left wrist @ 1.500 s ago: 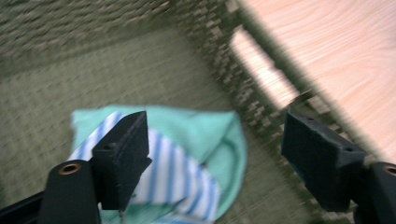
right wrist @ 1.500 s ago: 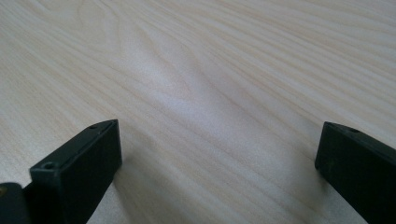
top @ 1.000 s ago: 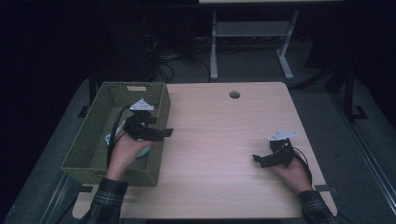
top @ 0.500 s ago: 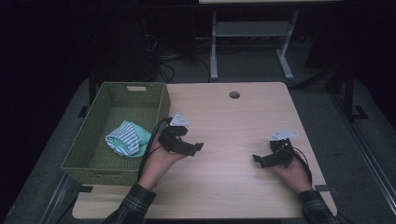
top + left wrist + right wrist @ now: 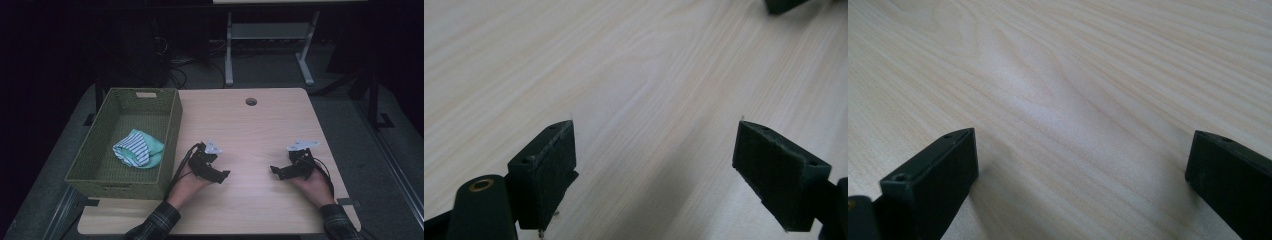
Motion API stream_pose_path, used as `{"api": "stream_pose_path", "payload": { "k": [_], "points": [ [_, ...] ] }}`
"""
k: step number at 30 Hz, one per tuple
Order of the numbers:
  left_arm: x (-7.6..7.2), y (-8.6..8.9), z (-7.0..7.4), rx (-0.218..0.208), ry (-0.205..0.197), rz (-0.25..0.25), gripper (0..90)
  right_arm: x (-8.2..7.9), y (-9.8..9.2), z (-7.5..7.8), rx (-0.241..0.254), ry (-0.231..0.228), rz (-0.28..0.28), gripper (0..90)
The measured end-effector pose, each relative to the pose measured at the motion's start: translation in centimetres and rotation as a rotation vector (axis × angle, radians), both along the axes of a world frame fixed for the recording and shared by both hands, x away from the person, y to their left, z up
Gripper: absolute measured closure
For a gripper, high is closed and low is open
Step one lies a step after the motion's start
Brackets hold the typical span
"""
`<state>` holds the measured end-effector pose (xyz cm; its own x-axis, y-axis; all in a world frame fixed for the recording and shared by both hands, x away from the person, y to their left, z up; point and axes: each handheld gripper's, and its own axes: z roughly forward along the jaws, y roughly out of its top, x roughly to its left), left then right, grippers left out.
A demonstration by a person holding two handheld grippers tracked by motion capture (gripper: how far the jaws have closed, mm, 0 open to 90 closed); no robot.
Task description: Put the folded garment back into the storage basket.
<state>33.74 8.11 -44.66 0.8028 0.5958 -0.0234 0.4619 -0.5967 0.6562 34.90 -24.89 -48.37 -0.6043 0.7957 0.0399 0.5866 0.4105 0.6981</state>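
A striped white and green cloth (image 5: pixel 137 148) lies bundled inside the green woven basket (image 5: pixel 170 125) at the table's left. My left gripper (image 5: pixel 224 175) rests low over the wooden table (image 5: pixel 250 135), right of the basket, open with nothing between its jaws (image 5: pixel 656 150). My right gripper (image 5: pixel 274 170) sits near the table's right front, pointing left, also open and empty (image 5: pixel 1080 165). In both gripper views bare wood lies between the black jaws. A dark tip of the right gripper (image 5: pixel 784 5) peeks in at the top of the left gripper view.
A round cable hole (image 5: pixel 251 101) is near the table's far edge. Beyond the table stands a white metal frame (image 5: pixel 265 45) with cables on the dark floor. The person's plaid sleeves (image 5: pixel 155 222) come in from the bottom edge.
The left gripper left the basket and moved right onto the table, leaving the striped cloth lying in the basket. The right gripper stayed in place.
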Motion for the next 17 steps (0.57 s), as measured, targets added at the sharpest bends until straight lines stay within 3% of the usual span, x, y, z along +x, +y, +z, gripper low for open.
{"api": "stream_pose_path", "payload": {
  "k": [4, 7, 9, 17],
  "points": [
    [0.1, 0.0, -1.3, 0.001, 0.029, 0.004, 17.0, 0.0, 0.0, 0.0, 0.000, 0.000, 0.000, 0.1],
    [0.1, 0.0, -2.0, 0.012, 0.028, -0.002, 17.0, 0.0, 0.0, 0.0, 0.000, 0.000, 0.000, 0.1],
    [0.1, 0.0, -2.3, 0.029, -0.016, -0.012, 15.9, 0.0, 0.0, 0.0, 0.000, 0.000, 0.000, 0.1],
    [-0.3, 0.3, -2.7, -0.009, -0.040, -0.011, 13.8, 0.0, 0.0, 0.0, 0.000, 0.000, 0.001, 0.1]
  ]
}}
